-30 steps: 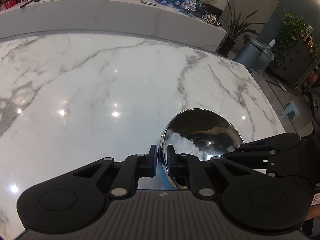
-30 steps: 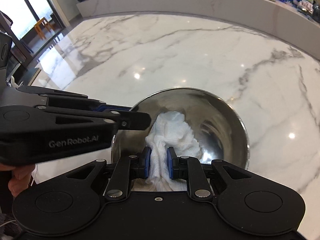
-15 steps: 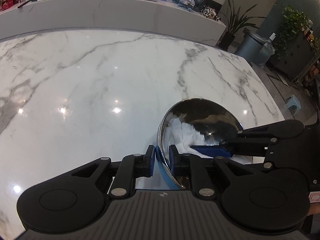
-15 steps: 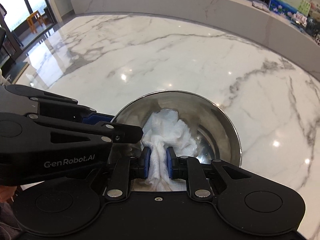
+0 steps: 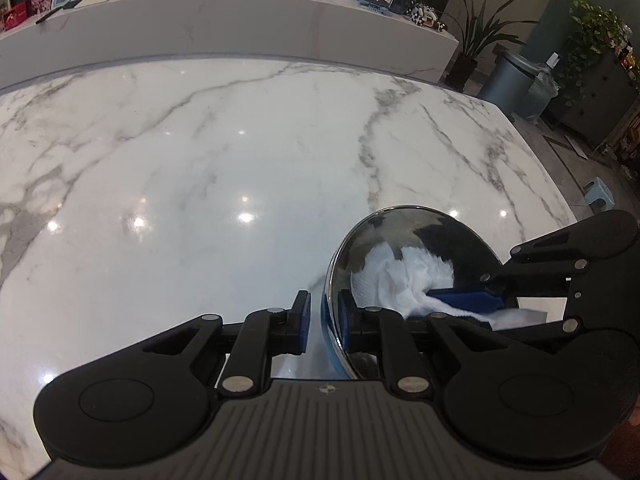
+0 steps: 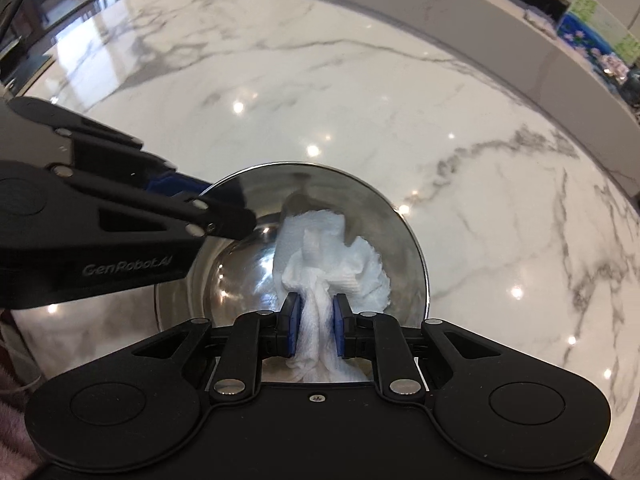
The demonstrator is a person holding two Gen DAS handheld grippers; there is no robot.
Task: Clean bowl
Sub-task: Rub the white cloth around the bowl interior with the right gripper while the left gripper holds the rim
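wiping in progress. the steel bowl [image 6: 340,216] stood on the marble table [image 5: 200,168], directly ahead of the right gripper [image 6: 313,330] and just right of the left gripper's [image 5: 323,322] centreline. the left gripper was clenched on the bowl's near rim, one blue pad outside the wall and one inside, with the rim running between them; in the left wrist view it reached in low and nearly level with the tabletop. the right gripper was clamped on a bunched white paper towel [image 6: 332,264], the gathered neck pinched between its pads and the loose wad fanned out past the fingertips against the bowl's inner wall. it pointed down into the bowl from the near edge, crossing in front of the left gripper's fingers. as a judgement, the task stood mid-course: the bowl was secured and the towel was in contact with the interior, which showed a bright, reflective surface with no obvious residue; whether every part of the wall had been covered could not be told, and withdrawing the towel and letting go of the rim remained.
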